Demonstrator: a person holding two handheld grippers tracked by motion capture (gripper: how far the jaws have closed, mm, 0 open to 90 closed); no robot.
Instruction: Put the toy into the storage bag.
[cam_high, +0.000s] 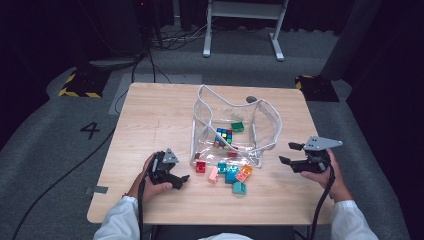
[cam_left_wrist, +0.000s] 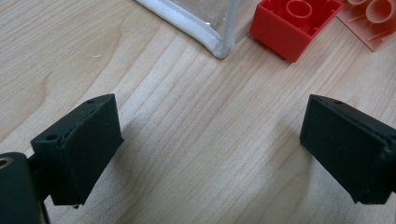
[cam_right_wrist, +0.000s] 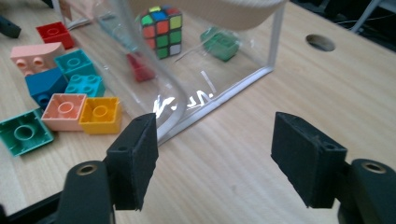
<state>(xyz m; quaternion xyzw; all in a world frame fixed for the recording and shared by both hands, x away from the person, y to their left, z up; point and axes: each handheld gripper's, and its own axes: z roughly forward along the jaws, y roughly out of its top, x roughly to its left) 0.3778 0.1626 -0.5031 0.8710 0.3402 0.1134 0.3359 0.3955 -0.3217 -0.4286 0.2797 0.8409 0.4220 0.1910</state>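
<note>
Clear plastic bag (cam_high: 235, 130) is standing open for blocks; both grippers, left gripper (cam_high: 176, 179) and right gripper (cam_high: 290, 153), are flanking it wide-jawed, holding nothing.

White sleeves (cam_high: 117, 217) — black fingers (cam_right_wrist: 135, 158)

Large dark numeral "4" marked on the grey carpeted floor (cam_high: 91, 130) off the left edge of the light wooden desk (cam_high: 150, 115), no other readable text, label or brand on anything else
</note>
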